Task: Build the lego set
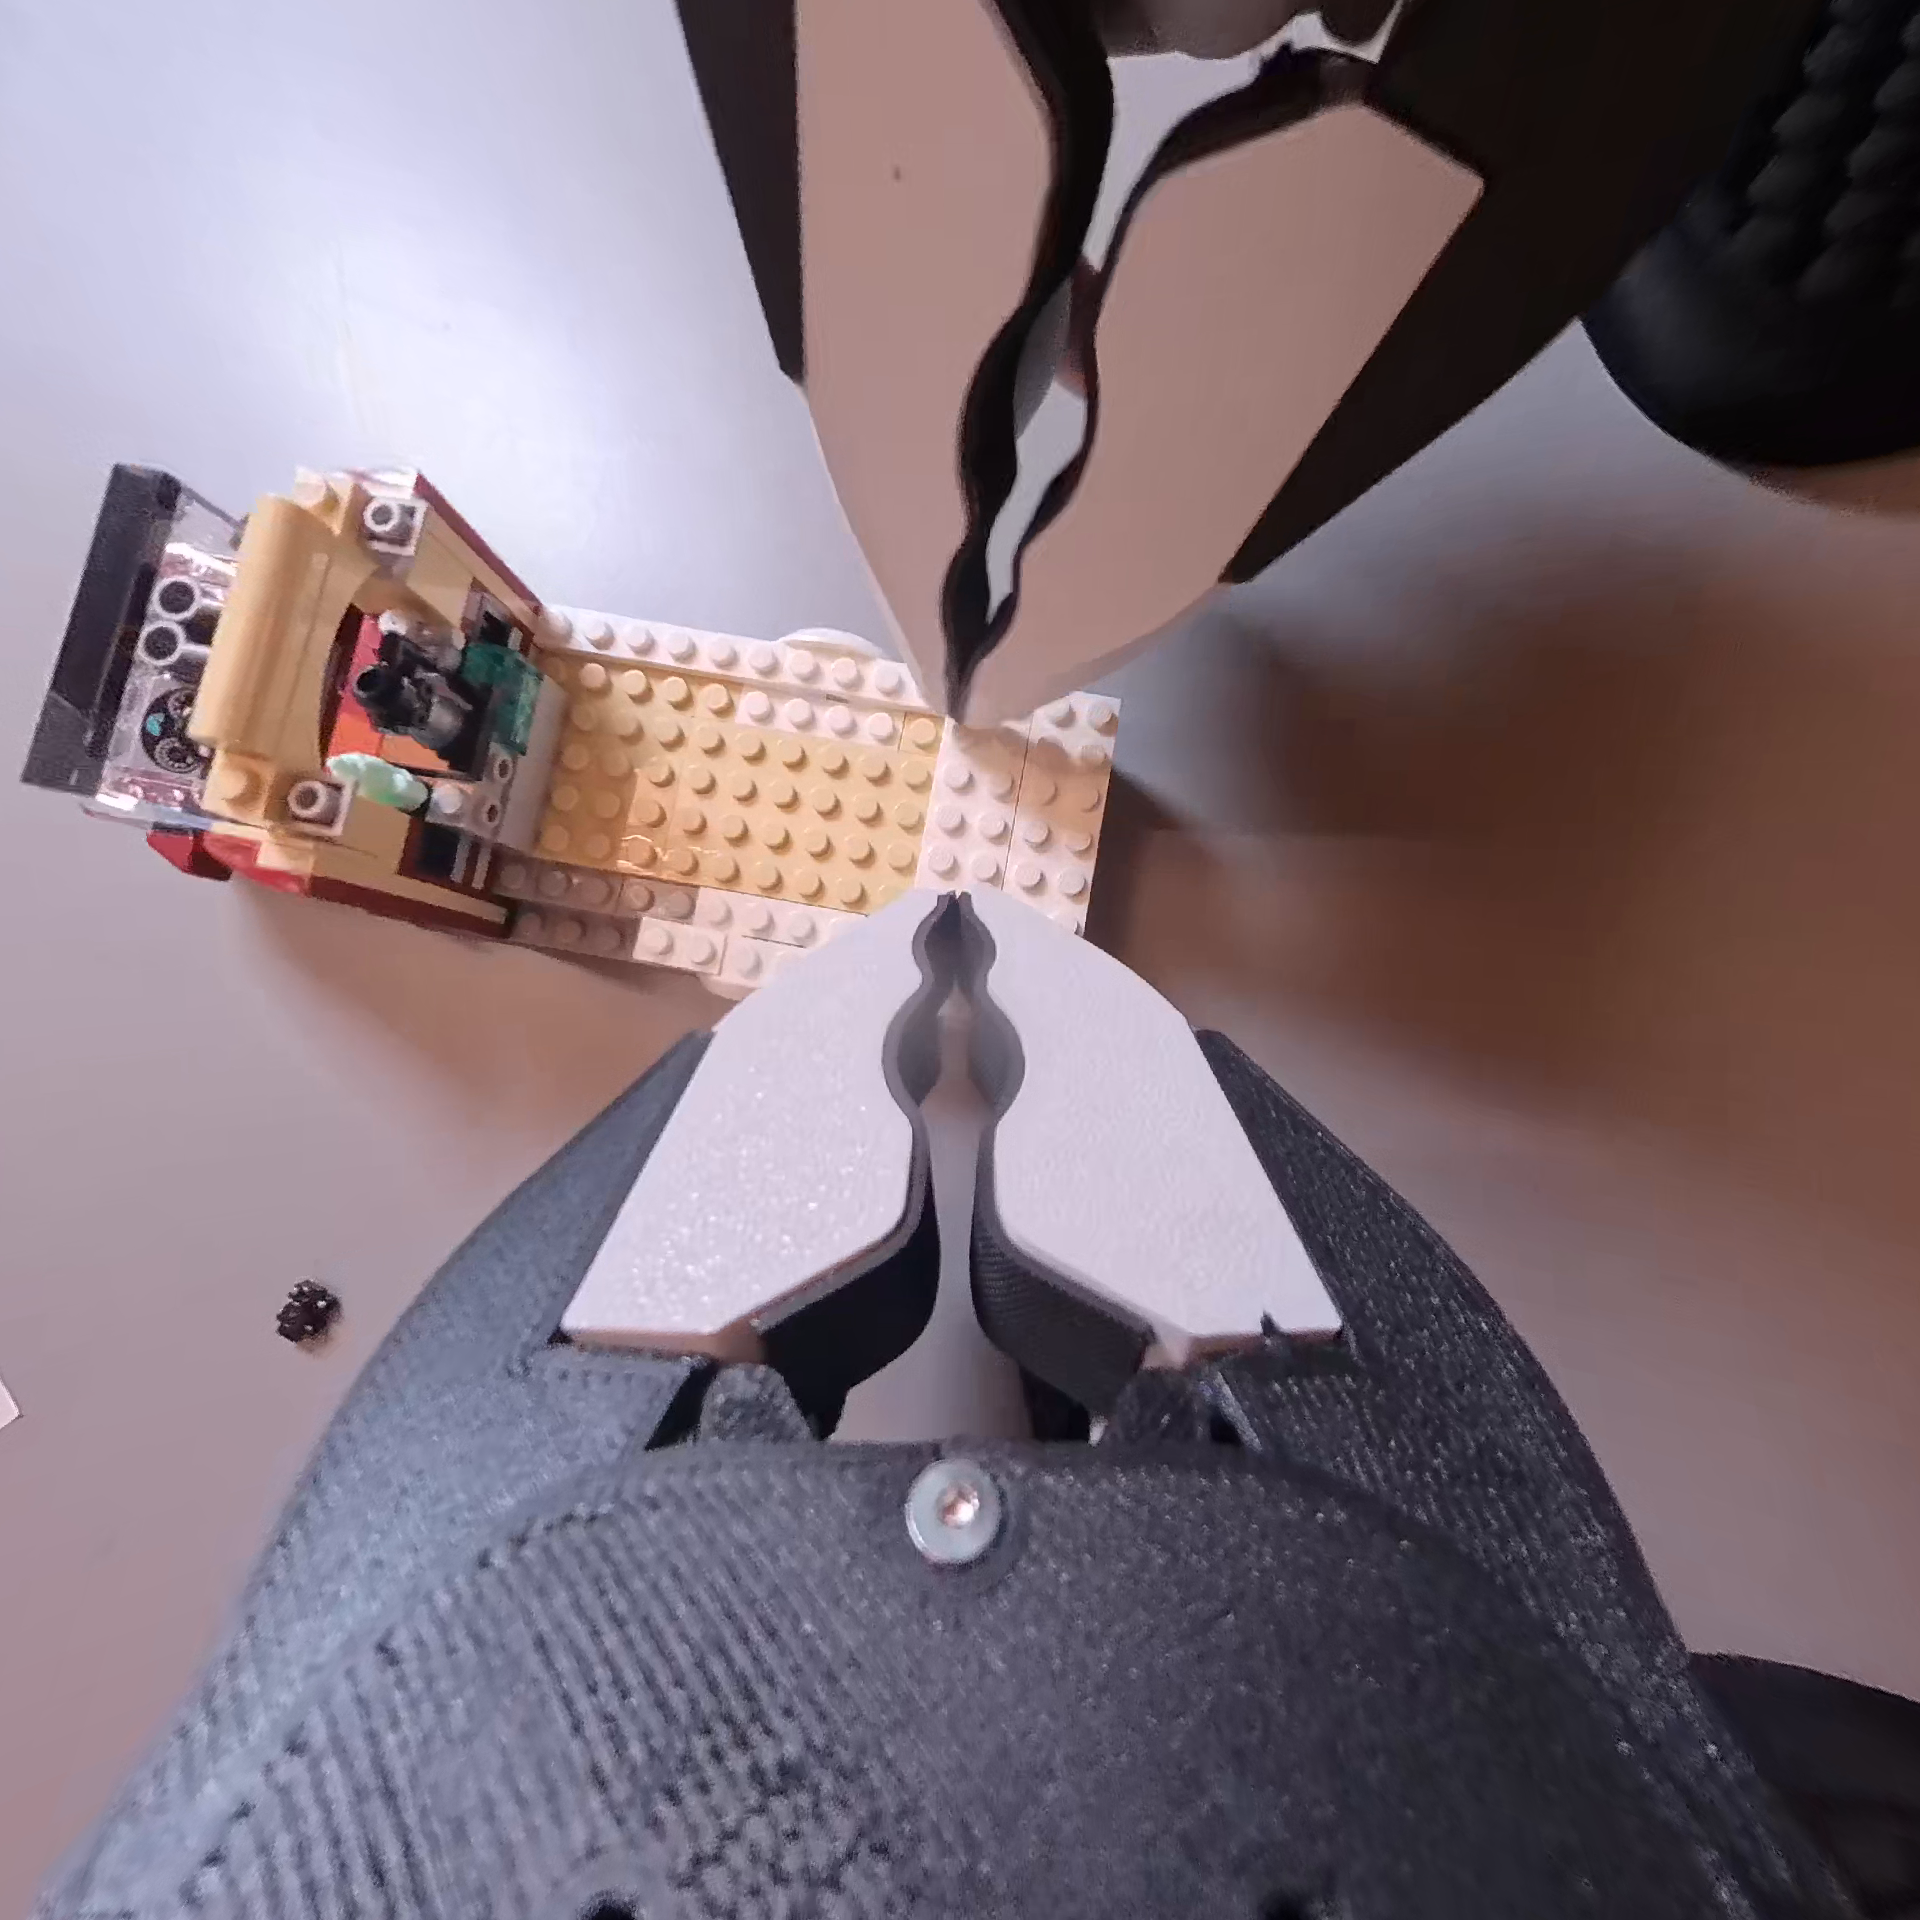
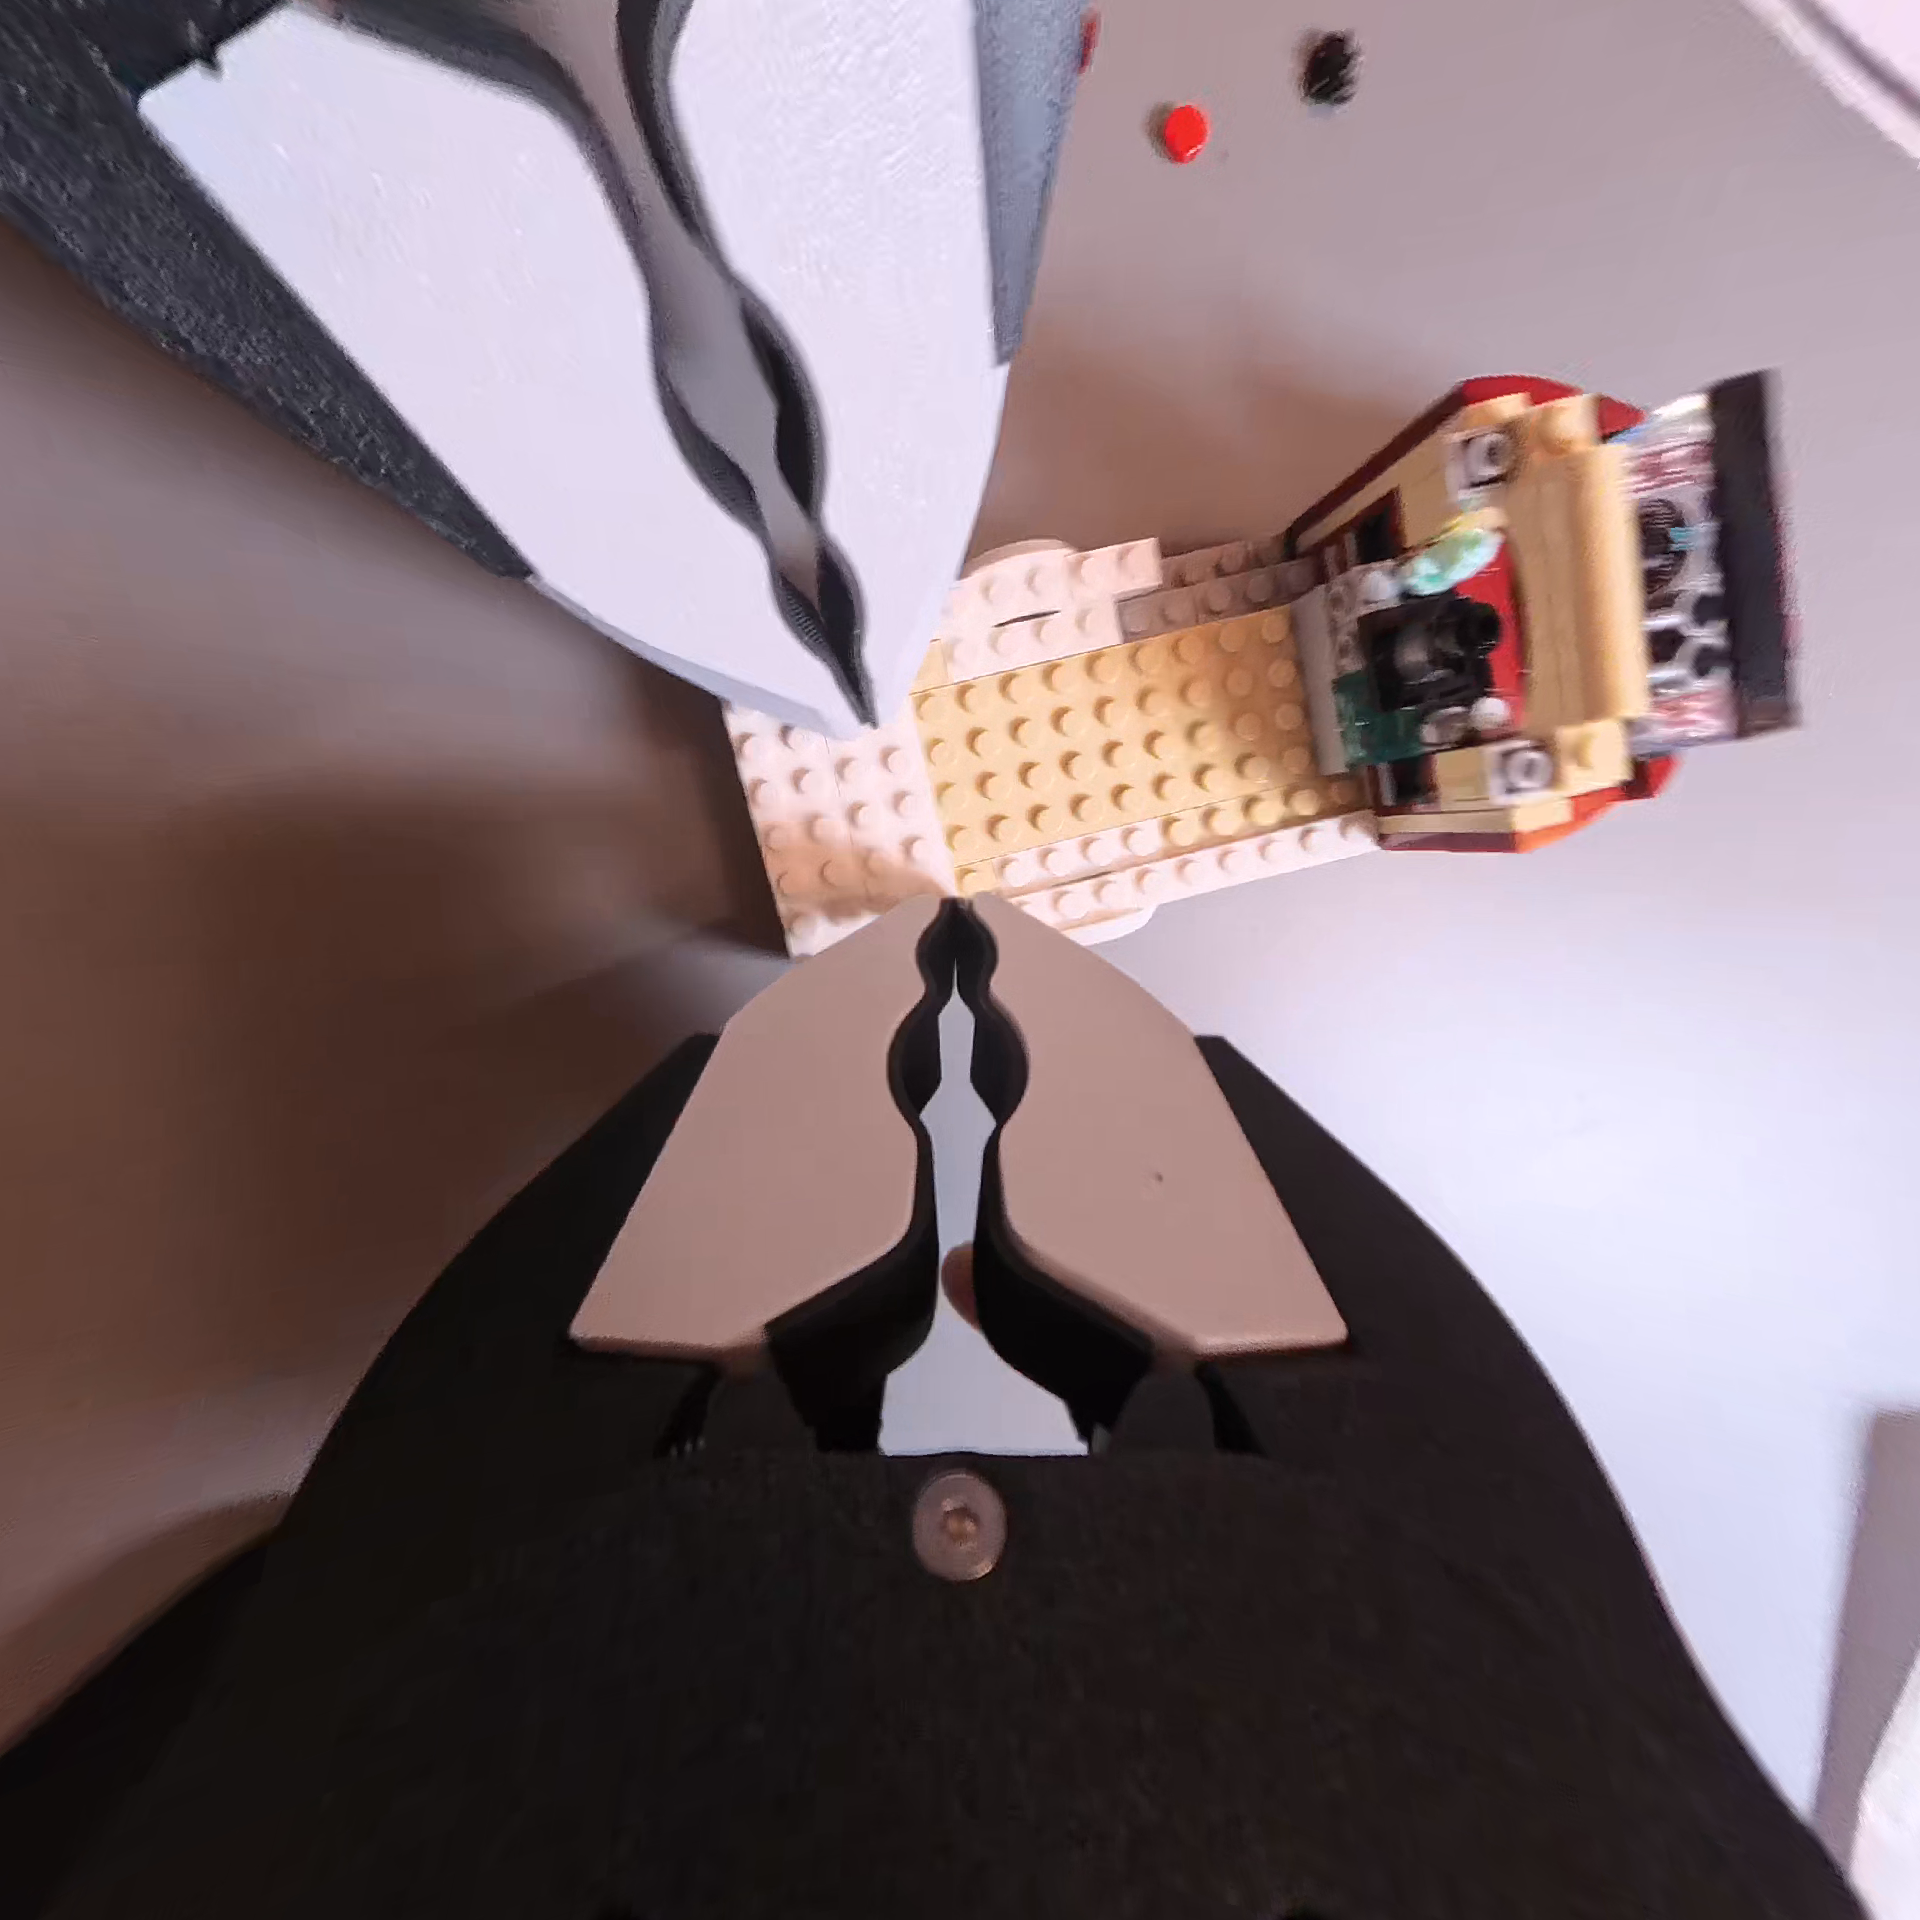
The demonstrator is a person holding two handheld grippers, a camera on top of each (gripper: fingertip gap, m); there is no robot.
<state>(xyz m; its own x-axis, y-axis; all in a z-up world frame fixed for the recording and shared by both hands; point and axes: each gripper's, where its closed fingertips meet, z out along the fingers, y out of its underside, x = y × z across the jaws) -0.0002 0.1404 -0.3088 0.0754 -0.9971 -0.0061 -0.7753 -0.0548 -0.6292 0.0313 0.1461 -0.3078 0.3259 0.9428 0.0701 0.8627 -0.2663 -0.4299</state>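
Left gripper (image 1: 951,902) fingertips pressed together, right gripper (image 2: 954,906) likewise, tips facing each other, slightly apart.

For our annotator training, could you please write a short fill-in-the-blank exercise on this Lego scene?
1. The studded floor plate of the Lego vehicle is mostly ____ in colour.
2. Both the left hand-held gripper and the right hand-held gripper have their fingers ____.
3. The two hand-held grippers meet the model at its ____ end, opposite the cab.
4. A loose round ____ piece lies on the table near a small black piece.

Missing words: tan; shut; white; red
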